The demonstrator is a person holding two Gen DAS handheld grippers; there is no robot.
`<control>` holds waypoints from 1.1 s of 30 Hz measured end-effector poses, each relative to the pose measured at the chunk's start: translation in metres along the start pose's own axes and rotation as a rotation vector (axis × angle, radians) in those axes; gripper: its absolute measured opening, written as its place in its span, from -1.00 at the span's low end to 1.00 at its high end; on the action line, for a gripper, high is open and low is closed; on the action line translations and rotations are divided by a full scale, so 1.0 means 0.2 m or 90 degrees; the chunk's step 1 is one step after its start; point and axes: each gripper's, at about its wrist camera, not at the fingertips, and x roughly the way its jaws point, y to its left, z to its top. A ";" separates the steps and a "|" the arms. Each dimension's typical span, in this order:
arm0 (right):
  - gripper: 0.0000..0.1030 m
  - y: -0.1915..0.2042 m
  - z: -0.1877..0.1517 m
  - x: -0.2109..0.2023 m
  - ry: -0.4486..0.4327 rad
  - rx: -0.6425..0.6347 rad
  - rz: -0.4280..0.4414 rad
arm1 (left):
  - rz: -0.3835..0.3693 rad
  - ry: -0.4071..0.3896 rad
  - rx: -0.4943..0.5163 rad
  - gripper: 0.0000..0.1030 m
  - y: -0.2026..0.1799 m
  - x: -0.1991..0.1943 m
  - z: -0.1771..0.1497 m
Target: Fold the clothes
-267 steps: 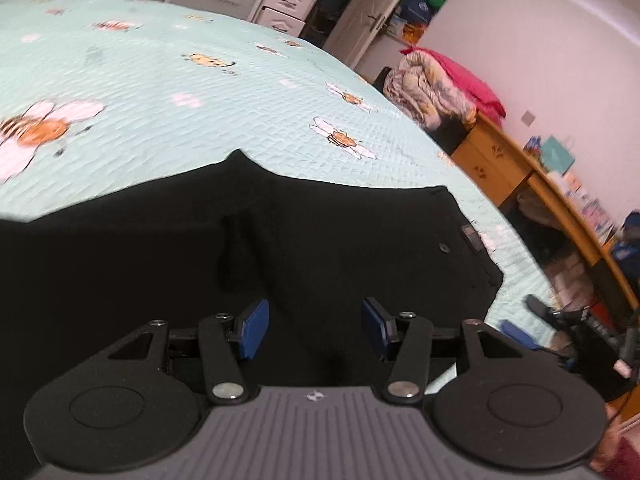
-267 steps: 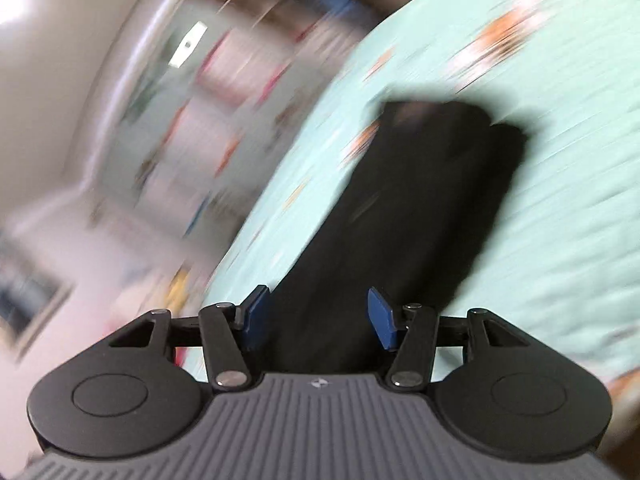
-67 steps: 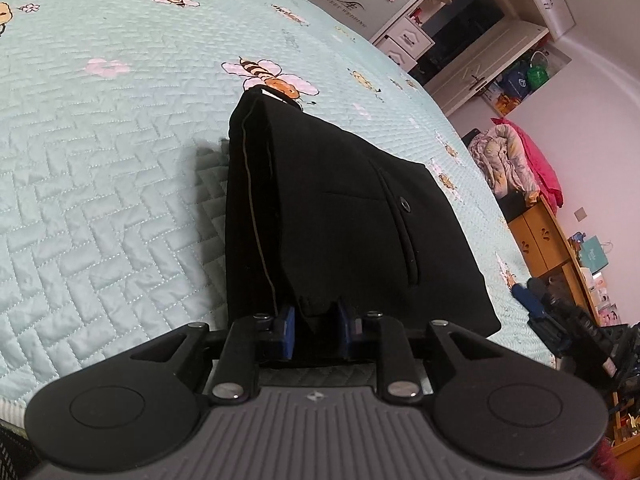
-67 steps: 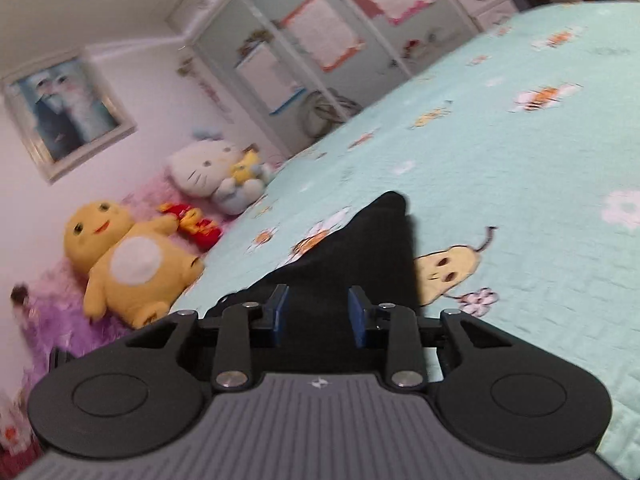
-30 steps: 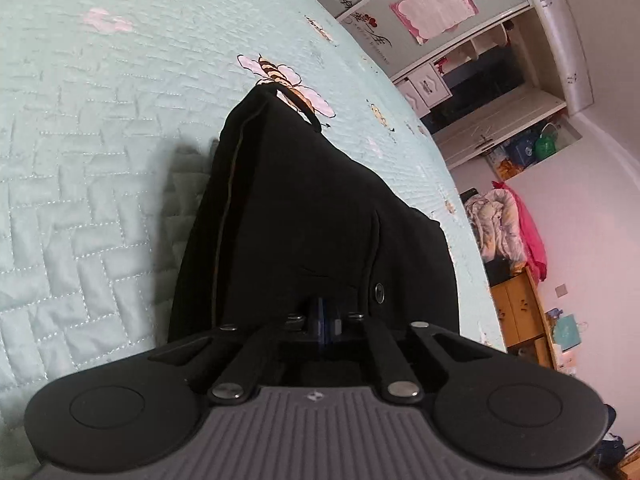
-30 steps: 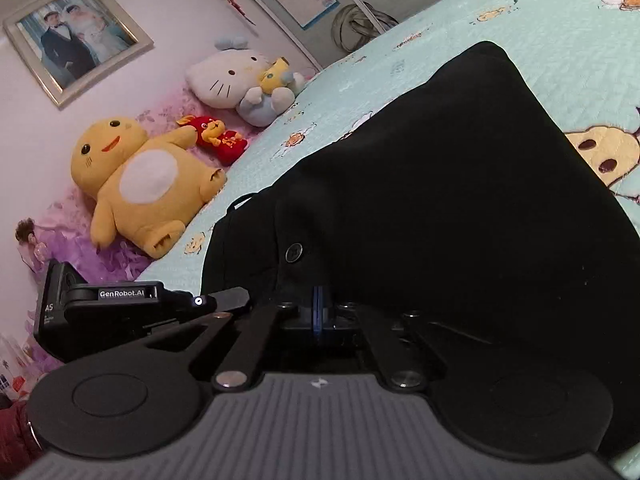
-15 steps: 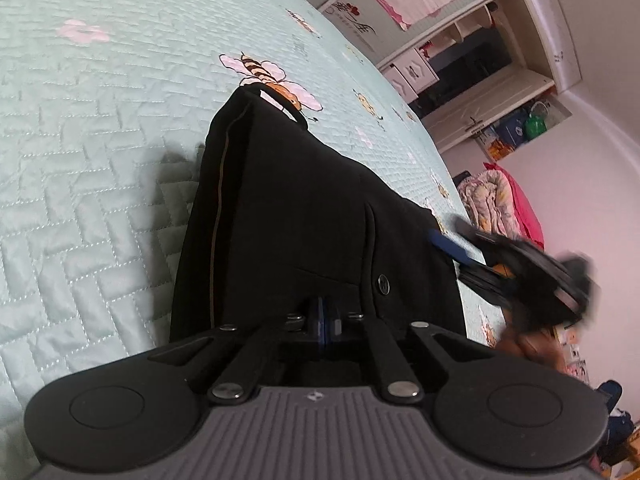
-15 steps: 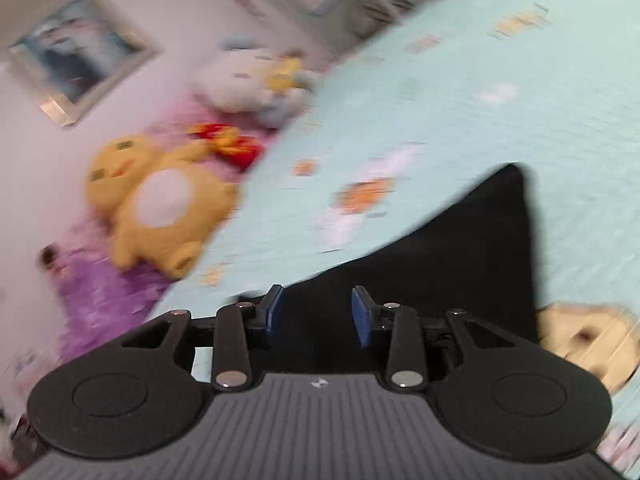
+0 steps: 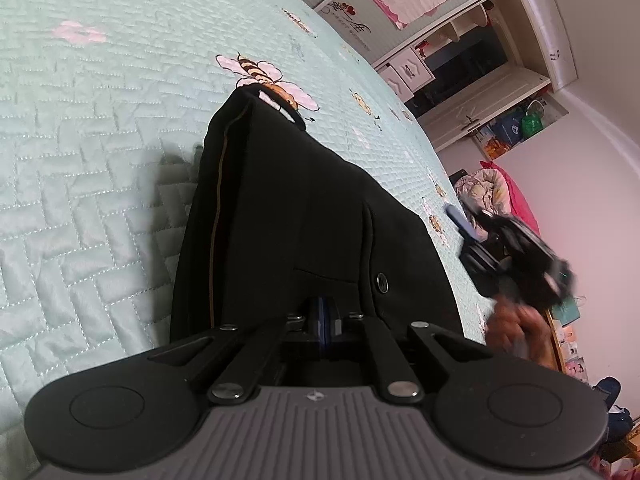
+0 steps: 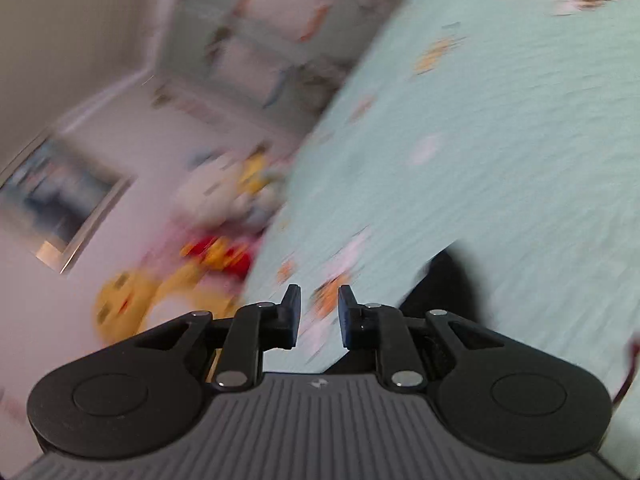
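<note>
Right gripper (image 10: 319, 316) has let go and swung off the black trousers (image 9: 304, 216), its empty jaws closing, while the left gripper (image 9: 323, 322) stays pinched shut at the near edge of the trousers, folded on the bed (image 9: 92, 128).

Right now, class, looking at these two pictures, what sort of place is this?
Most likely a home bedroom: black trousers lie on a bed with a bee-print quilt, a built-in wardrobe stands behind, and blurred soft toys sit by the wall.
</note>
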 end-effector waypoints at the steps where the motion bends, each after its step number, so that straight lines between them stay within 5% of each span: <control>1: -0.57 0.07 -0.05 -0.02 0.023 -0.024 0.011 | -0.001 -0.002 0.001 -0.89 -0.01 -0.01 0.00; 3: -0.56 0.20 -0.20 -0.05 0.064 -0.072 0.026 | -0.013 -0.009 0.009 -0.67 -0.06 -0.07 0.01; 7: -0.55 0.34 -0.44 -0.11 0.121 -0.112 0.037 | -0.093 -0.041 0.015 -0.54 -0.16 -0.18 0.08; 9: -0.52 0.34 -0.53 -0.14 0.144 -0.113 0.044 | -0.073 -0.070 0.048 -0.30 -0.21 -0.17 0.15; 12: -0.50 0.37 -0.68 -0.06 0.191 -0.108 0.057 | -0.012 -0.076 0.049 -0.32 -0.17 -0.04 0.24; 15: -0.56 0.37 -0.76 0.05 0.207 -0.134 0.043 | 0.064 -0.042 0.003 -0.89 -0.01 0.13 0.29; 18: -1.00 0.37 -0.82 0.07 0.197 -0.198 -0.005 | 0.077 -0.028 -0.023 -0.90 0.07 0.17 0.26; 25: -0.79 0.48 -0.78 -0.04 0.183 -0.210 0.039 | 0.088 -0.043 0.008 -0.88 -0.05 0.06 0.26; 30: -0.61 0.49 -0.91 -0.08 0.232 -0.236 0.057 | 0.055 -0.025 0.075 -0.49 -0.19 -0.07 0.09; 31: -0.64 0.46 -0.95 -0.05 0.249 -0.243 0.027 | 0.083 -0.002 0.098 -0.49 -0.19 -0.04 0.04; 33: -0.91 0.40 -0.99 -0.02 0.258 -0.240 -0.007 | 0.125 0.006 0.116 -0.86 -0.15 -0.01 -0.02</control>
